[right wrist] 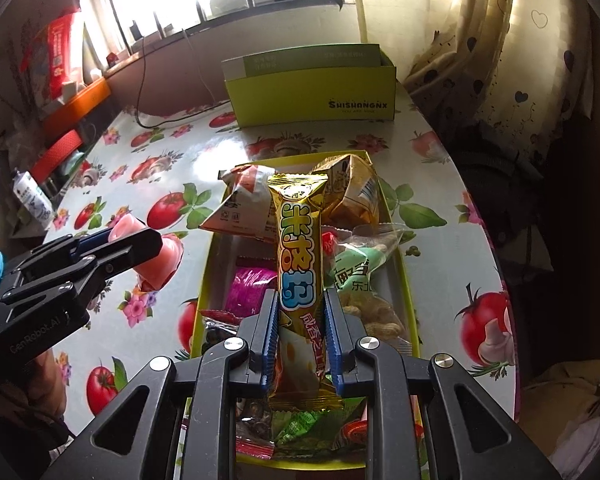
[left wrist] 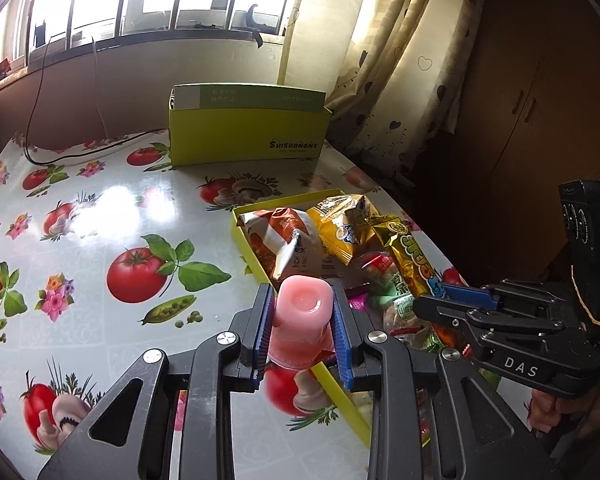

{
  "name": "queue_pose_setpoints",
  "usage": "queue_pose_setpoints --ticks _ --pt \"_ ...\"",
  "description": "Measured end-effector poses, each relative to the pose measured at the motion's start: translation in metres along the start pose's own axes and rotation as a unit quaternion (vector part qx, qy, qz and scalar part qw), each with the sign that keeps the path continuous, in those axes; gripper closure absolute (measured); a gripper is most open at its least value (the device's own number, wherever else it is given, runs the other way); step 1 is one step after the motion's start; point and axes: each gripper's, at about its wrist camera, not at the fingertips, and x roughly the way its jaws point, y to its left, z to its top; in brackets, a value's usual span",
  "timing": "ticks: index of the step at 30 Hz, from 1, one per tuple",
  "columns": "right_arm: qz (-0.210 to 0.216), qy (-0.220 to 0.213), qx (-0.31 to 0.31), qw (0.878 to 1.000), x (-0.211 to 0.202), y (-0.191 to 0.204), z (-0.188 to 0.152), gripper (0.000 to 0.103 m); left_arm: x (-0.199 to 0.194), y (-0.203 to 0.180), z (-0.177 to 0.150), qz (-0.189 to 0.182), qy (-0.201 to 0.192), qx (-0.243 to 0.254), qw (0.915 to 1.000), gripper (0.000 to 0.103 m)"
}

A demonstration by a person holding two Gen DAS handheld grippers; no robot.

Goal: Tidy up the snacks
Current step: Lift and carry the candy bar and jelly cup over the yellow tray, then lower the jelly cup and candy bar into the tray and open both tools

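My left gripper is shut on a pink jelly cup, held above the near left edge of the shallow yellow-green tray. From the right wrist view that same cup hangs left of the tray. My right gripper is shut on a long gold snack bar with blue and yellow letters, held lengthwise over the tray. The bar also shows in the left wrist view, with the right gripper beside it. Several snack packets lie in the tray.
An open yellow-green box stands at the table's far edge, below the window. A black cable runs across the far left of the tomato-print tablecloth. A curtain hangs at right. Orange shelves and a white bottle stand left.
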Motion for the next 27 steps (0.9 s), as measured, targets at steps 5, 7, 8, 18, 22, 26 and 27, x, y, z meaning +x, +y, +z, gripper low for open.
queue_pose_setpoints --ticks 5,7,8,18,22,26,27 --pt "0.005 0.015 0.011 1.0 0.006 -0.007 -0.007 0.083 0.003 -0.003 0.0 -0.004 0.003 0.004 1.0 0.074" --pt "0.009 0.018 0.017 1.0 0.007 -0.011 -0.009 0.082 0.005 -0.004 0.0 -0.004 0.004 0.005 1.0 0.074" --pt "0.011 0.02 0.02 1.0 0.007 -0.012 -0.009 0.081 0.006 -0.004 0.0 -0.005 0.005 0.005 1.0 0.074" --pt "0.019 0.005 0.024 1.0 -0.003 -0.015 -0.009 0.074 0.021 -0.016 0.002 -0.017 0.016 0.017 0.9996 0.074" --pt "0.021 -0.002 0.025 0.999 -0.005 -0.017 -0.007 0.074 0.031 -0.021 0.005 -0.022 0.019 0.024 0.9993 0.074" --pt "0.023 -0.008 0.026 0.999 -0.007 -0.019 -0.006 0.074 0.04 -0.023 0.008 -0.03 0.018 0.028 0.999 0.074" --pt "0.023 -0.009 0.026 0.999 -0.007 -0.019 -0.005 0.074 0.042 -0.022 0.009 -0.032 0.018 0.026 0.999 0.074"
